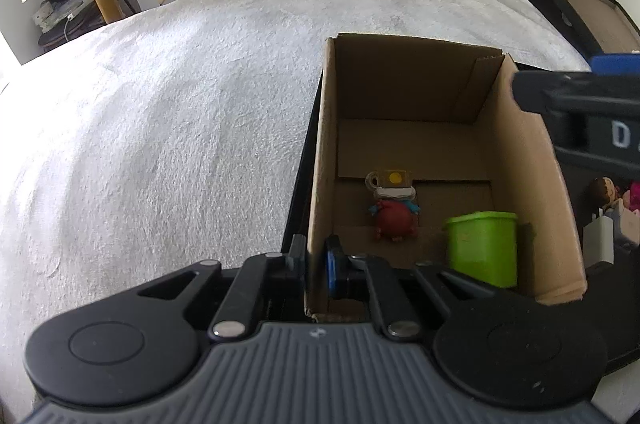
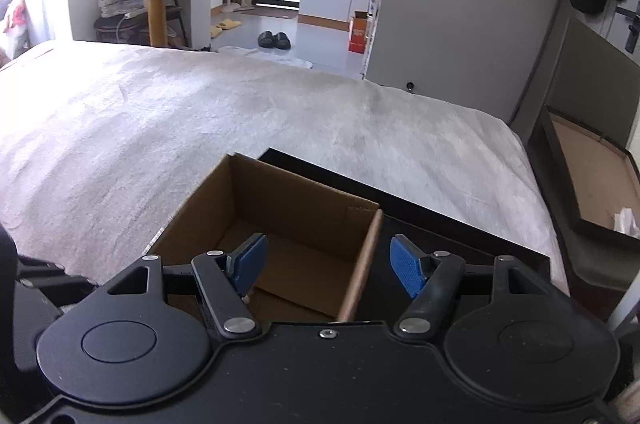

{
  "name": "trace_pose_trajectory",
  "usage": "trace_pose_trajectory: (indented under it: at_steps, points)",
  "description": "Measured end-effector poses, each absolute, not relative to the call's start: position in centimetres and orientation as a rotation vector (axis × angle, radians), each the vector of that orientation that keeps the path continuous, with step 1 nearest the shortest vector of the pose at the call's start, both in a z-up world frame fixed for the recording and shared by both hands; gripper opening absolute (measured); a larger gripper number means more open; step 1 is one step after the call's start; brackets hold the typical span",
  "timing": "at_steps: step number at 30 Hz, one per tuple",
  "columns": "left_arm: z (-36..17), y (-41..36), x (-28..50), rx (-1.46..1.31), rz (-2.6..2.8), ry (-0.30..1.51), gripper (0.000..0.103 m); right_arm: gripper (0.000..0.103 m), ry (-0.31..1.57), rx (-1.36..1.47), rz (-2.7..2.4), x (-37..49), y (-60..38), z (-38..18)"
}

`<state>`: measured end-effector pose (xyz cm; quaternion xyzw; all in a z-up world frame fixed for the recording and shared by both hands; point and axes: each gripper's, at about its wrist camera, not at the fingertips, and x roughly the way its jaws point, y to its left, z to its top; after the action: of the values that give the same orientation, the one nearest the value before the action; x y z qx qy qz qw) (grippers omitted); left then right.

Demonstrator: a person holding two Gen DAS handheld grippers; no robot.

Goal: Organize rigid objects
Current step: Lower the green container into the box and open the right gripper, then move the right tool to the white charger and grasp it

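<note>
Cardboard box point(image 1: 404, 127), right of frame, holds figurine point(image 1: 394, 212) and green cup point(image 1: 482, 248). Left gripper point(image 1: 316, 264) pinches its wall, likely steadying it. Right gripper point(image 2: 324, 264) gapes empty.

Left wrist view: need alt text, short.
The left gripper is clamped on the near left wall of an open cardboard box on a white bedcover. Inside lie a small red figurine and an upright green cup; the right gripper intrudes at right.
</note>
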<state>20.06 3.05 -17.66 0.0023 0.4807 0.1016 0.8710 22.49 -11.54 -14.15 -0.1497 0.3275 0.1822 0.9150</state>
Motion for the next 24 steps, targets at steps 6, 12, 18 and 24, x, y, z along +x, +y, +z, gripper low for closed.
trace_pose_trajectory:
  at_steps: [6, 12, 18, 24]
  points:
    - [-17.7, 2.9, 20.0, 0.012, 0.215, 1.002, 0.009, 0.068, 0.691, -0.284, 0.344, 22.1, -12.9, -14.4]
    - [-17.6, 2.6, 20.0, 0.027, 0.22, 0.999, 0.009, 0.068, 0.705, -0.259, 0.299, 21.8, -14.7, -14.9]
    - [-17.7, 2.4, 20.0, 0.045, 0.224, 0.999, 0.01, 0.07, 0.716, -0.234, 0.252, 21.5, -16.5, -15.6]
    - [-17.7, 2.0, 20.0, 0.058, 0.234, 1.001, 0.01, 0.07, 0.738, -0.2, 0.194, 21.2, -18.6, -16.6]
